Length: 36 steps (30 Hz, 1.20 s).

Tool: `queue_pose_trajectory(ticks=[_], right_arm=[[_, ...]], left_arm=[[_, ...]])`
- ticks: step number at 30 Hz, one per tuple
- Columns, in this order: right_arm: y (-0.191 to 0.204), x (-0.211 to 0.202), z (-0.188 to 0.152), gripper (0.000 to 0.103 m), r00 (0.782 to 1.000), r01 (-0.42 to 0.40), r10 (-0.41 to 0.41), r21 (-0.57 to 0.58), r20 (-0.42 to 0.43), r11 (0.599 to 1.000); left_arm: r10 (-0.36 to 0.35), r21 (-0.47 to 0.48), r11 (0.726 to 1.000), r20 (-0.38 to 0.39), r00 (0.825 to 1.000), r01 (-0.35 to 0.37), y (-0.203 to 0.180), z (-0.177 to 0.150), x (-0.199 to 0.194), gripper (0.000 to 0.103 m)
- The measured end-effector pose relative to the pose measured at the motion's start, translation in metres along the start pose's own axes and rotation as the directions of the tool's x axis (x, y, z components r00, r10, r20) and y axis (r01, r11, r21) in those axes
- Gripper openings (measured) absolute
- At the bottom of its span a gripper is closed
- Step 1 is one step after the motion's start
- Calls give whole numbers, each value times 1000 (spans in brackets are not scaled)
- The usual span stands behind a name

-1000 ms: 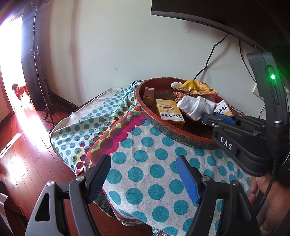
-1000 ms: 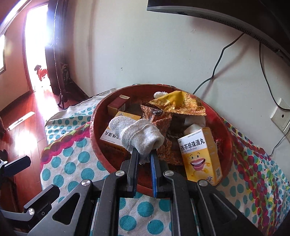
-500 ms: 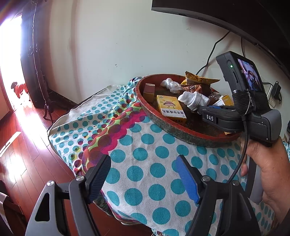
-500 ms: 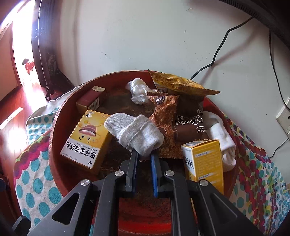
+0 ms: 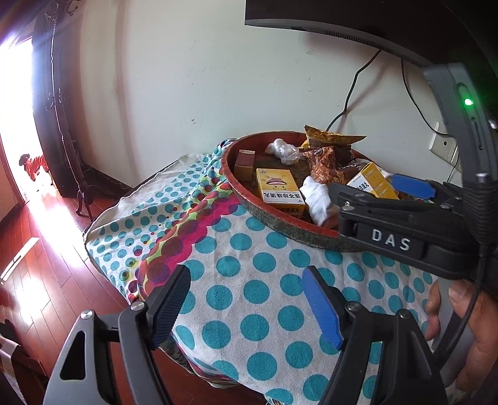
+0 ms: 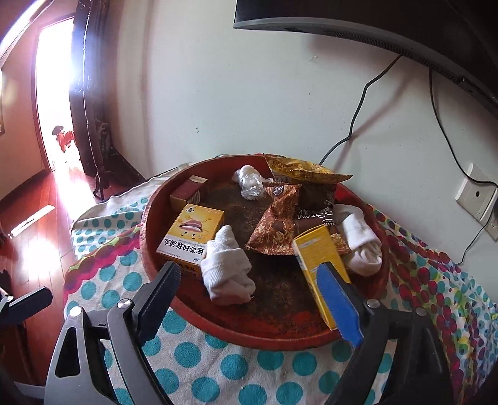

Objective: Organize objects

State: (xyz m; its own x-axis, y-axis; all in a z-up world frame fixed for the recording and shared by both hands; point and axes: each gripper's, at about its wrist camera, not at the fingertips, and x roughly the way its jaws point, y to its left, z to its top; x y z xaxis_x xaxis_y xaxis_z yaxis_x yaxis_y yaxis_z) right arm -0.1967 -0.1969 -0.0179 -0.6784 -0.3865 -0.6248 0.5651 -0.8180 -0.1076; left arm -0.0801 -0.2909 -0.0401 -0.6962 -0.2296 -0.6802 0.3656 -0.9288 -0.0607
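A round red tray [image 6: 249, 336] sits on a polka-dot cloth and holds mixed items. A rolled white sock [image 6: 225, 268] lies at its front, free, between the spread fingers of my right gripper [image 6: 255, 299], which is open just behind it. The tray also holds a flat yellow box [image 6: 193, 236], an upright yellow box [image 6: 320, 268], a second white sock [image 6: 361, 243], brown snack packets [image 6: 277, 224], a small red box [image 6: 186, 193] and a crumpled plastic wad [image 6: 250, 182]. My left gripper [image 5: 246, 305] is open and empty over the cloth, short of the tray [image 5: 280, 224].
The polka-dot cloth [image 5: 249, 280] covers a small table whose left and front edges drop to a wooden floor [image 5: 37, 249]. A wall with cables and a socket [image 6: 476, 193] stands right behind the tray. A dark screen [image 6: 373, 18] hangs above.
My right gripper has opened and let go of the rolled white sock, which now lies in the tray's front. The gripper has drawn back and up a little. The left gripper stays put.
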Motion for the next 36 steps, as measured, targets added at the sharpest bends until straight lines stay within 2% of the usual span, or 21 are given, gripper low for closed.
queue_pose_trajectory(ticks=[3, 10, 19, 21, 31, 36], right_arm=[[-8, -14, -8, 94, 1000, -3, 2, 29, 9, 1000], [-38, -54, -41, 94, 996, 91, -93, 113, 10, 989], [-66, -135, -88, 99, 989, 136, -147, 233, 29, 963], [-69, -152, -98, 99, 989, 127, -141, 260, 34, 957], [-63, -205, -120, 100, 982, 169, -183, 205, 53, 964], [-62, -206, -120, 100, 982, 169, -183, 202, 53, 965]], left_arm=[[8, 10, 1000, 2, 1000, -8, -3, -1, -1, 76], [25, 34, 999, 34, 999, -26, -16, 2, -14, 78], [-43, 79, 996, 74, 996, 37, -43, 2, -42, 79], [-31, 101, 995, 86, 996, 23, -51, 0, -50, 79], [-120, 136, 985, 125, 985, 103, -74, -2, -82, 79], [-108, 147, 985, 136, 985, 87, -77, -4, -83, 80]])
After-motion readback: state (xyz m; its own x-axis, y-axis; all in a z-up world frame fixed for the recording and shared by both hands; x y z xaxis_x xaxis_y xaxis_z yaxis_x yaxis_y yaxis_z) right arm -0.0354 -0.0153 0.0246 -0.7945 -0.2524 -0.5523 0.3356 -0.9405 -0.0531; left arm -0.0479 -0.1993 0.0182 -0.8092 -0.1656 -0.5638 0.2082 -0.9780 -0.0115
